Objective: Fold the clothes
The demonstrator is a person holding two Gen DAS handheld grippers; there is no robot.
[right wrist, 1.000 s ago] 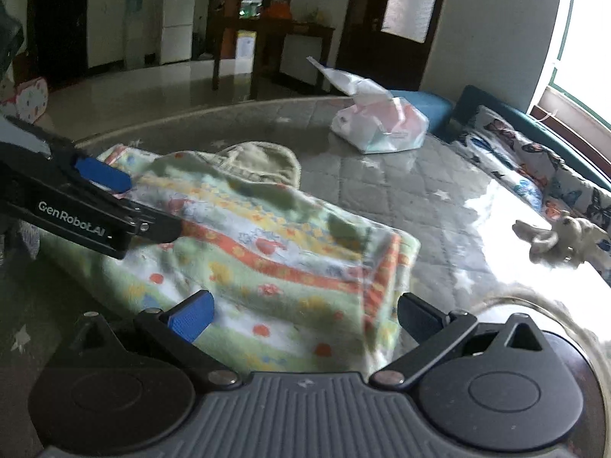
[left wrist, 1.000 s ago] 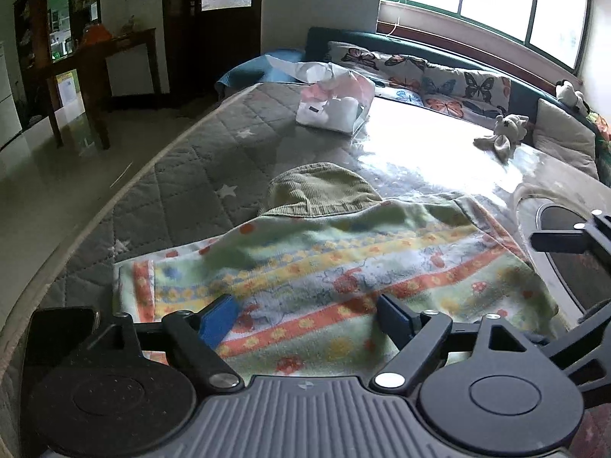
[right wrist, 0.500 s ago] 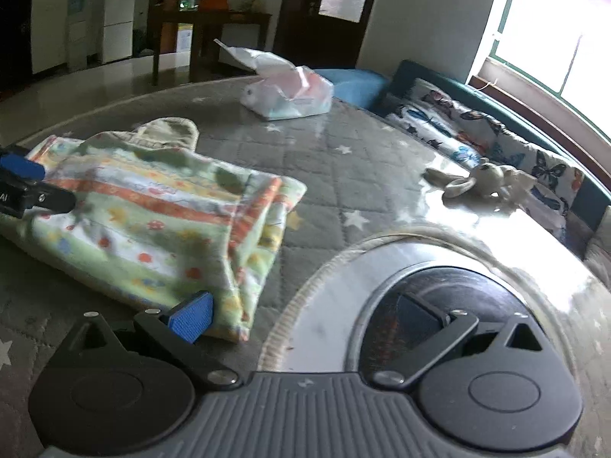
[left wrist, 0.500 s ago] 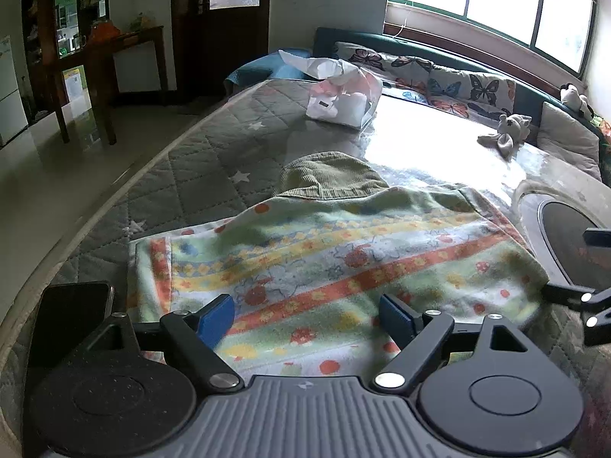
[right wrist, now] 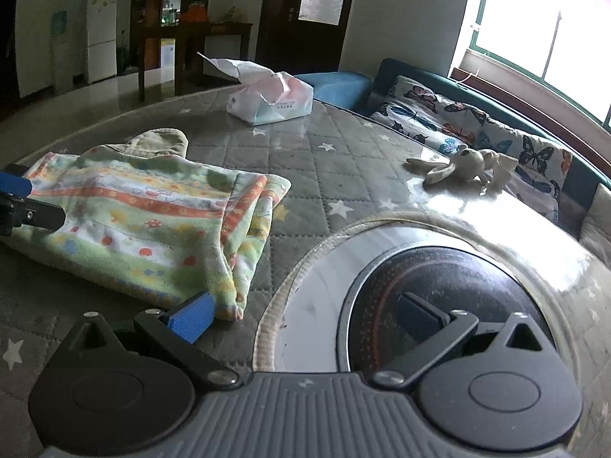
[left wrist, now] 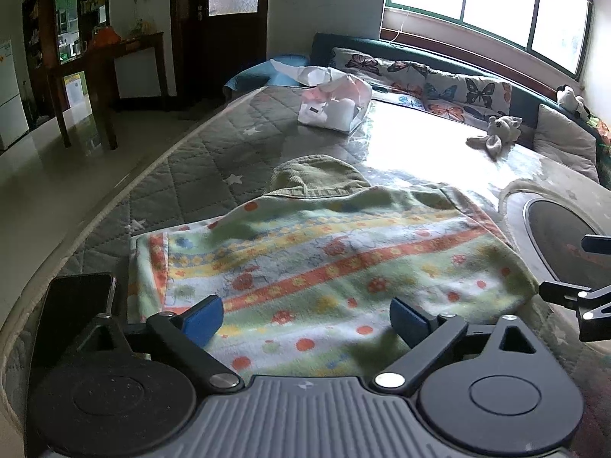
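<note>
Left wrist view: left gripper (left wrist: pixel 305 318) jaws wide and opening, blue pads clear of the cloth, nothing pinched. Under and ahead of it lies the folded striped towel (left wrist: pixel 324 267), green-yellow-orange bands with red dots, flat on the grey quilted star-print mattress (left wrist: pixel 183 175). An olive corduroy garment (left wrist: pixel 317 175) pokes out from under the towel's far edge. Dark phone (left wrist: pixel 76 305) lies on the mattress just left of the towel. White tissue pack (left wrist: pixel 336 105) farther back, grey plush toy (left wrist: pixel 496 135) near the butterfly cushions (left wrist: pixel 439 84). Round dark glass inset (left wrist: pixel 561 236) to the right of the towel; the right gripper's black finger tips (left wrist: pixel 573 297) show at the right edge over it.

Right wrist view: right gripper (right wrist: pixel 301 315) wide apart, empty; its left pad sits just beside the towel's (right wrist: pixel 152 225) near corner, the right pad over the glass inset (right wrist: pixel 458 286). Towel lies to the left, folded edges stacked on its right side. Left gripper's blue pad (right wrist: pixel 13 187) at the left edge above the towel.
</note>
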